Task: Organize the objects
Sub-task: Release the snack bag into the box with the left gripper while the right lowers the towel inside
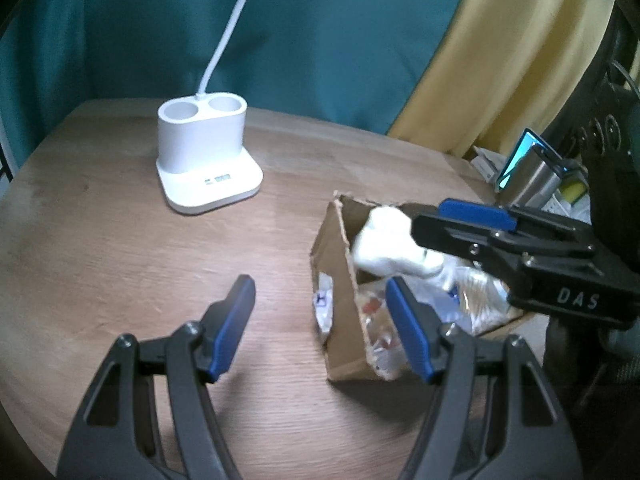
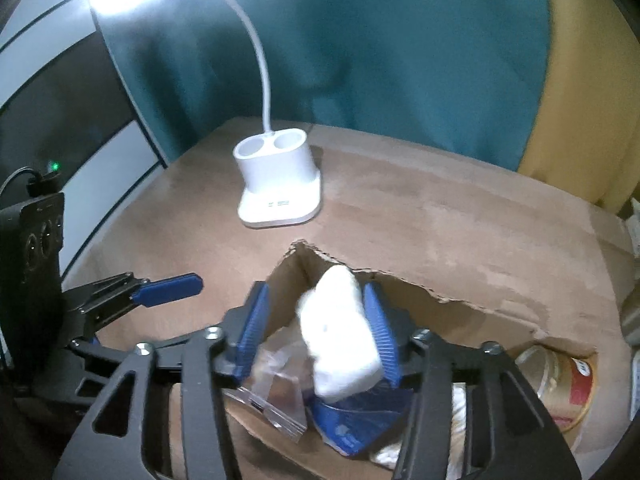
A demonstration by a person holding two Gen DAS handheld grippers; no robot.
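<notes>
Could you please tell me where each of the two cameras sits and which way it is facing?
Left wrist: on the left gripper, looking forward over the table; its own open fingers show, the right gripper entering from the right.
Right wrist: on the right gripper, above the cardboard box; its fingers flank a white wad, the left gripper at left.
Shared: lamp base, box, wad.

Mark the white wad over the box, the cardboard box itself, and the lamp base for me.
white wad [image 2: 340,328]: right wrist view, middle of its front face, between the claw pads.
cardboard box [image 1: 332,240]: left wrist view, bare outer side wall.
lamp base [image 1: 202,140]: left wrist view, front wall of the two-well holder.
</notes>
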